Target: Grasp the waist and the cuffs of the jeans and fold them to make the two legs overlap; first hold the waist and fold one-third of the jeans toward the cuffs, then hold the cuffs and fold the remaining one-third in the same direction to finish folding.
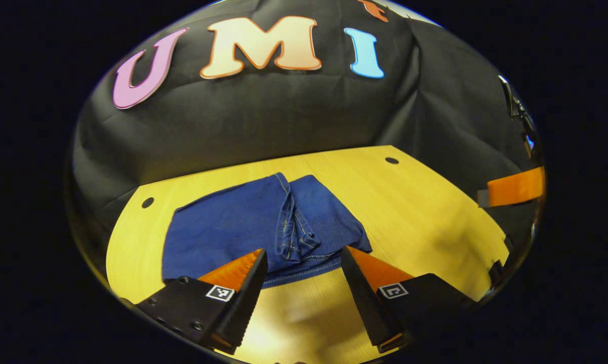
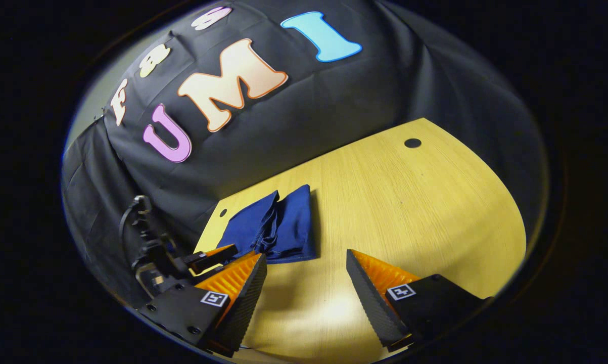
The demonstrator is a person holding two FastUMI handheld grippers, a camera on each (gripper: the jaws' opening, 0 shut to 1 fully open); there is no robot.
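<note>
With the jeans already lying as a compact folded bundle on the table, you appear to be at the close of the task, both folds seemingly made. Your left gripper hovers just short of the bundle's near edge, jaws spread wide and holding nothing; your right gripper hangs off to the bundle's side, jaws likewise apart and empty. Any next move calls only for checking that the layers sit square, or pinching a loose edge flat. The count: one pair of jeans, two grippers, one table with two small round holes near its back corners.
</note>
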